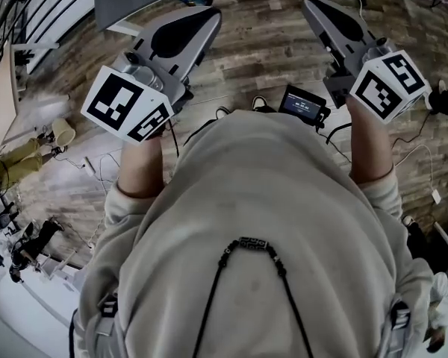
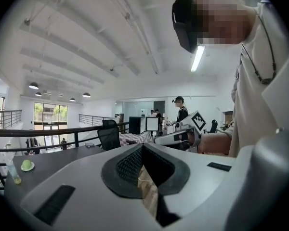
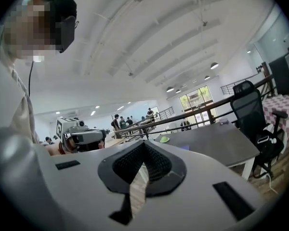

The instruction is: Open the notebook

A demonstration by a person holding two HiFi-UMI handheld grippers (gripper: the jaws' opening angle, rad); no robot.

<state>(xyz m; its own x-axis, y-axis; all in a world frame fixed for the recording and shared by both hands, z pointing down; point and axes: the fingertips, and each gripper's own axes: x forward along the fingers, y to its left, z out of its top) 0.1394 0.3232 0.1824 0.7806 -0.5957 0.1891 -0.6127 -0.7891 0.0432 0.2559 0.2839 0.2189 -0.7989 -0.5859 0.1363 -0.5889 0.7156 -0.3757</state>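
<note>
Showing in none of the three views, the notebook cannot be placed or described; no cover, page or spine of it is visible. Both tools are held out before the person's chest, well apart and above the brown wood-plank floor (image 1: 269, 51). The left gripper (image 1: 209, 15) and the right gripper (image 1: 310, 6) are grey wedge-shaped bodies, and bare forearms reach out of the cream sweatshirt (image 1: 284, 222) toward them. Each carries a white cube of black square markers at its rear, one on the left (image 1: 127, 103) and one on the right (image 1: 388, 84). In the left gripper view the dark ribbed pads (image 2: 130, 165) meet at their tips, and only a narrow slit nearer the camera shows floor, with nothing between them. In the right gripper view the ribbed pads (image 3: 130, 162) are likewise closed together on nothing. A black cord with a small beaded link (image 1: 250, 243) hangs down the sweatshirt. A small black device with a lit screen (image 1: 302, 104) and thin black cables lie on the floor just beyond the person. Farther out, the left gripper view shows a dark grey table top (image 2: 53, 160) bearing a small green round thing on a white saucer (image 2: 26, 165). Behind it are a black mesh office chair (image 2: 109, 134), a black metal railing (image 2: 38, 131) and other people standing far off (image 2: 181, 110) under a white ceiling.
</note>
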